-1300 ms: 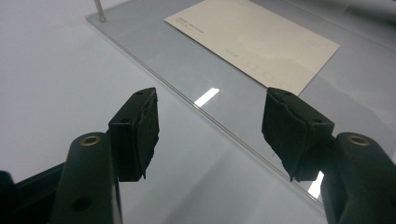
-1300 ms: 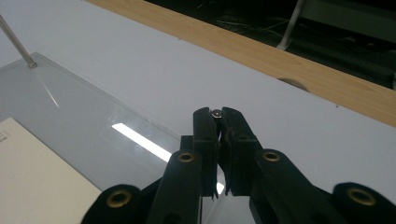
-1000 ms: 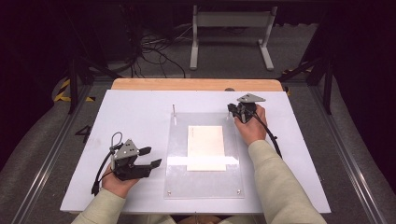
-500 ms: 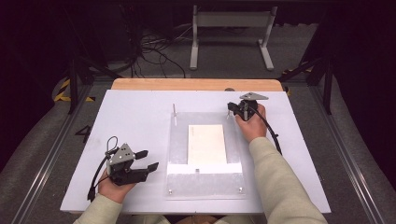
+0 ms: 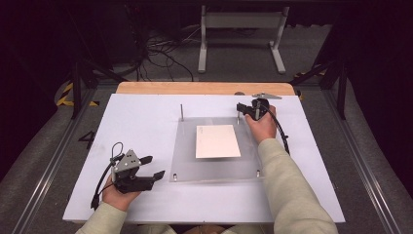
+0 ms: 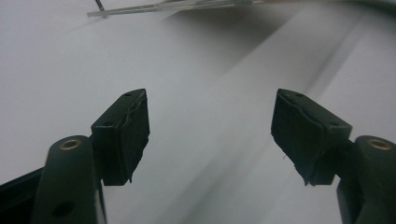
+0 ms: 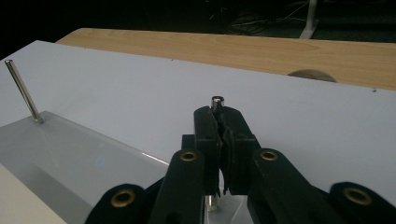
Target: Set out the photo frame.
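The metal pin (image 7: pixel 216 102) at the clear plate's (image 5: pixel 185 146) far right corner was clamped in the right gripper (image 7: pixel 219 122), while the left gripper (image 6: pixel 210 135) gaped empty above the white table (image 5: pixel 146 117).

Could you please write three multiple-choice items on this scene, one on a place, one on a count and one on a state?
1. Where does the cream sheet lie?
A. On the clear plate
B. On the wooden strip
C. Under the left gripper

2. How many tall pins stand at the far corners of the clear plate?
A. One
B. Two
C. Five

3. How is the right gripper?
A. Wide open over bare table
B. Lying loose on the sheet
C. Shut on a pin

Answers:
1. A, the sheet rests in the middle of the plate.
2. B, the far left pin and the far right pin both stand upright.
3. C, its jaws clamp the far right pin, whose tip sticks out above them; the left gripper is the open one.
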The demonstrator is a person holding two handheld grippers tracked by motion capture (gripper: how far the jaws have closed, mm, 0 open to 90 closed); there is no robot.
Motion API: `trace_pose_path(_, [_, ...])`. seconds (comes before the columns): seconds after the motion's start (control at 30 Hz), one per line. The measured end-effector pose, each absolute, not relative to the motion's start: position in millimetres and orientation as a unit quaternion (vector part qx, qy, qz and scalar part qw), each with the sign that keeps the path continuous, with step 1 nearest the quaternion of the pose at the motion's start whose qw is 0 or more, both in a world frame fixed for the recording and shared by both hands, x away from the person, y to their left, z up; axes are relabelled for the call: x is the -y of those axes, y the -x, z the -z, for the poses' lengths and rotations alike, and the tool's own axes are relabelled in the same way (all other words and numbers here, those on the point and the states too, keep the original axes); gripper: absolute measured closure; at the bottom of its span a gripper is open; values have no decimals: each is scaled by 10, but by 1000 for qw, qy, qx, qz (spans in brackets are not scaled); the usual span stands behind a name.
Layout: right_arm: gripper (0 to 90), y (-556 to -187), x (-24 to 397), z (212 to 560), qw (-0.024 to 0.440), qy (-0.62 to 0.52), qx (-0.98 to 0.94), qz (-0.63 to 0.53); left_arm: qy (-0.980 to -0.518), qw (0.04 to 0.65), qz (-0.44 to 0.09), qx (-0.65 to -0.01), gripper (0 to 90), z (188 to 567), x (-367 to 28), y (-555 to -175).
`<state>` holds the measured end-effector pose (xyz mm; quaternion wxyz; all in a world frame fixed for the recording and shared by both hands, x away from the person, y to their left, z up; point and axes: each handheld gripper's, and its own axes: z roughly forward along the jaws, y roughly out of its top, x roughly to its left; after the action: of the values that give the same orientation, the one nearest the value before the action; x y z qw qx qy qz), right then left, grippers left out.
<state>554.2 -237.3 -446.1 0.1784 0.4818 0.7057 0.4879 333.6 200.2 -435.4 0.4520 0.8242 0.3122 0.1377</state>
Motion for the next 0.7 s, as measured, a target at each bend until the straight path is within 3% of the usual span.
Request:
trace_pose_path(0.33, [857, -5620, 2381, 4484, 158, -502, -691, -495, -808, 504, -160, -259, 127, 4278, -1855, -3350])
trace_pose_path(0.7, [857, -5632, 2386, 4495, 152, -508, -686, -498, -777, 553, -196, -229, 121, 4060, -1524, -3422])
